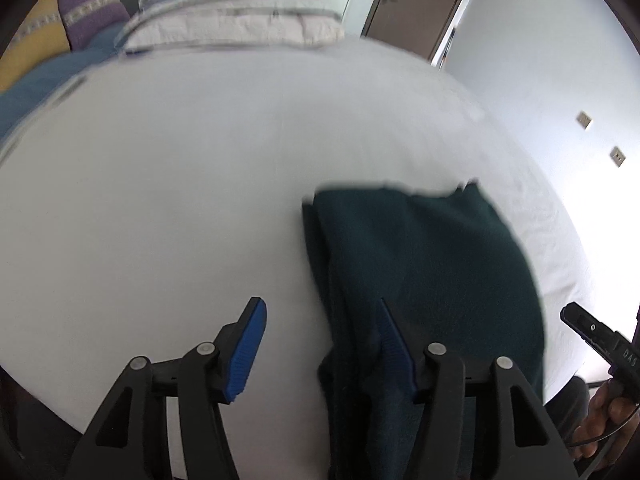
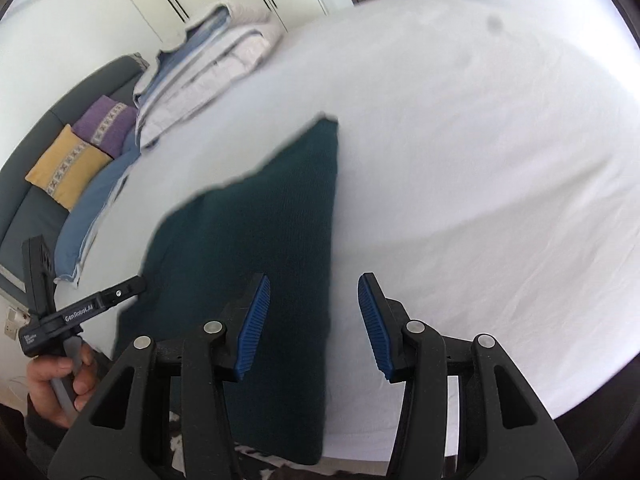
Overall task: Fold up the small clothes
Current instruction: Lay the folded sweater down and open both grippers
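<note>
While folded, dark green garment (image 2: 256, 248) overhangs bed (image 2: 460, 160).

Bare sheet (image 2: 480, 160) beside folded bedding (image 2: 208, 64)

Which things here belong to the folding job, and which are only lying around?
For the job:
- dark green garment, folded on the white bed sheet
- left claw, open
- right claw, open

Lying about:
- stack of folded bedding
- purple cushion
- yellow cushion
- blue pillow
</note>
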